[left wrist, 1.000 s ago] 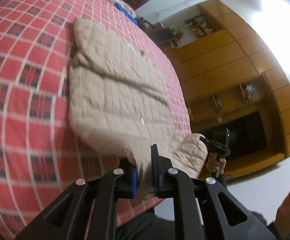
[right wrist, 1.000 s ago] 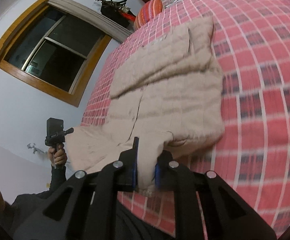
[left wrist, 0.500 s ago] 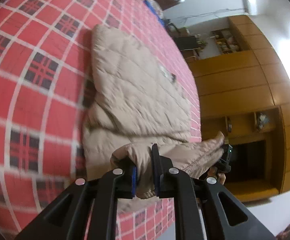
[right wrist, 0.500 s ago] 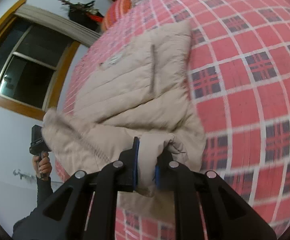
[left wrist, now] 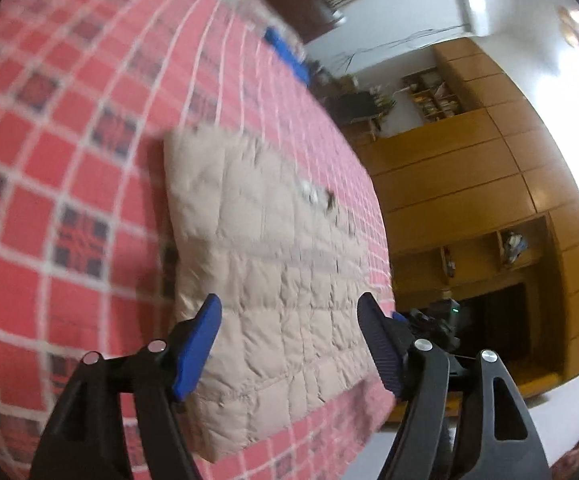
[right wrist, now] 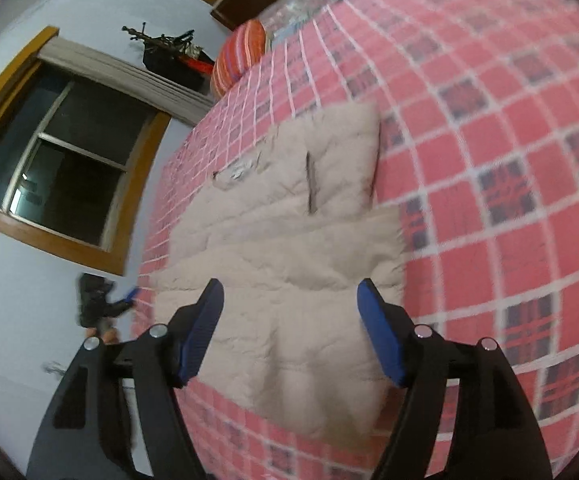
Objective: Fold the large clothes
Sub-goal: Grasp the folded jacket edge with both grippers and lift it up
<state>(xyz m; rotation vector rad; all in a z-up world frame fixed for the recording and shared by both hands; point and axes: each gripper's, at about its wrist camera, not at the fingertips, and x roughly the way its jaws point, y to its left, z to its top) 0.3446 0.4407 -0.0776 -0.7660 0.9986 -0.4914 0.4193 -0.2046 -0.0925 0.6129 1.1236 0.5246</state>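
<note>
Beige quilted padded jacket (left wrist: pixel 273 280) lies folded into a compact block on the red, white and navy checked bedspread (left wrist: pixel 69 152), close to the near edge of the bed; in the right wrist view the same jacket (right wrist: pixel 289 280) shows a lower half doubled up over the upper half, with a fold line running across its middle and a dark slit-like pocket opening on the upper part. Both tools are spread wide and hold nothing. The left gripper (left wrist: pixel 289 344) hangs above the near part of the jacket with its blue ribbed pads well apart, one blue pad (left wrist: pixel 197 352) over the jacket's left border and the other off its right corner, neither visibly touching the cloth. The right gripper (right wrist: pixel 289 328) is likewise spread, its blue pads (right wrist: pixel 381 332) either side of the folded lower part, above the fabric. In the right wrist view the left gripper's black body appears small beyond the bed's left edge, with part of a hand (right wrist: pixel 107 334) under it. A striped orange-red bolster pillow (right wrist: pixel 239 56) sits at the far end of the bed, and a dark window with a wooden frame (right wrist: pixel 61 168) fills the wall on the left. Golden wooden wardrobe panels (left wrist: pixel 469 184) stand beyond the bed in the left wrist view. Both views are somewhat blurred.
</note>
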